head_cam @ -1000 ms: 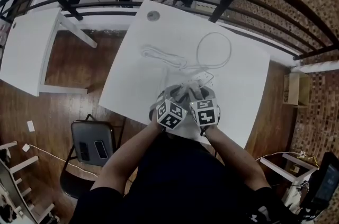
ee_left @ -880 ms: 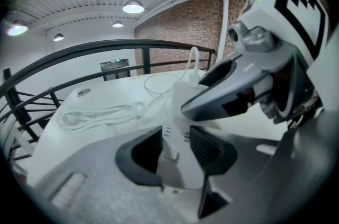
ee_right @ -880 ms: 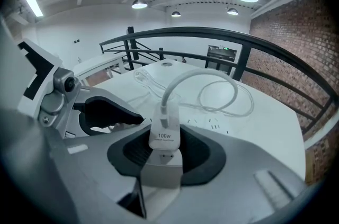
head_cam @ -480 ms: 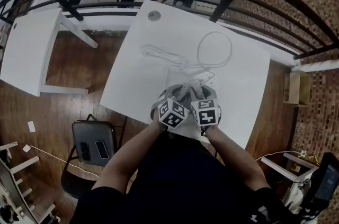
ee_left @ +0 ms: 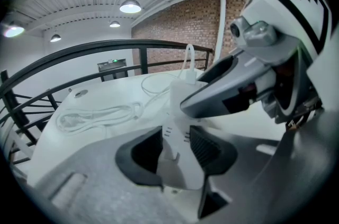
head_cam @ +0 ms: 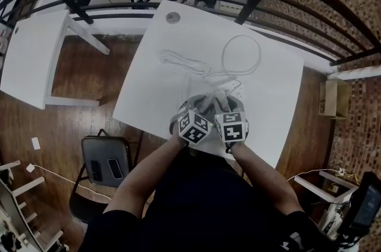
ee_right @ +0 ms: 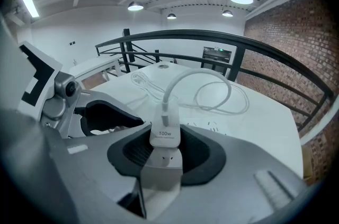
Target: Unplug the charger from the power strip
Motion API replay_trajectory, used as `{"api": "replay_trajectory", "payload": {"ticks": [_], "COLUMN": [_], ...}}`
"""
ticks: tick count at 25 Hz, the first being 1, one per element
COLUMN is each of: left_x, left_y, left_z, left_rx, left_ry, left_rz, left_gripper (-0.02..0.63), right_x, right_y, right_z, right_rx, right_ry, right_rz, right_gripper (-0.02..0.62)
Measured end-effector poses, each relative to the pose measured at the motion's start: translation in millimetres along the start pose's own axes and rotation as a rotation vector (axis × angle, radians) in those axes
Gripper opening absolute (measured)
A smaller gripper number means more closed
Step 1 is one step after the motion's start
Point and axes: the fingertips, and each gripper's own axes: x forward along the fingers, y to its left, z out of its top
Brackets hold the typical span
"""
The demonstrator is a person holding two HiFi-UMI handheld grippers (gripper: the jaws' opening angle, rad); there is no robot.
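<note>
Charger [ee_right: 165, 134] pinched in right tool [ee_right: 166, 155] — left tool [ee_left: 177, 150] pinching power strip [ee_left: 174, 112].

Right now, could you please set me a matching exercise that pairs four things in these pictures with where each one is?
Things:
1. charger
2. power strip
3. bundled cord
4. chair

Places:
A. on the floor beside the table
B. gripped by the left gripper
C. lying loose on the table, beyond both grippers
D. gripped by the right gripper

Pairs: 1-D, 2-B, 3-C, 4-A
</note>
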Motion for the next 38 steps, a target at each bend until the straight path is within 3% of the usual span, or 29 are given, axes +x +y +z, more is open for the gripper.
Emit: {"api": "replay_trajectory", "payload": {"ticks": [10,17,24,31,38], "left_x": [0.1,0.0,0.2,-24.0,-58.8], "left_y": [0.7,2.3,3.7,-0.1,-7.9], "left_z": [0.5,1.2,3.0,24.9,42.2], "left_rx": [-0.001,-0.027,-0.106,-0.161,-0.341], "left_ry": [0.000,0.019,0.009,-0.080,-0.158], "left_rz": [0.000,0.009,-0.007,-0.004,-0.032], "left_gripper": [0.166,0.164,0.161,0.160,0.152], "right_x": [-3.7,-14.9,-28.6,-41.4,-56.9], "right_y": [-5.3,-9.3,-17.4,-24.0,-31.7], "right_z": [-1.2,0.5,3.3,0.2,-5.3], "right_rx": [-0.003,0.088,0.227,0.338,0.457], "right_ry": [-0.035,-0.051,-0.096,-0.115,-0.143], "right_rz": [-0.004,0.019,0.062,0.094,0.132], "right_gripper": [0.141,0.141,0.143,0.143,0.143]}}
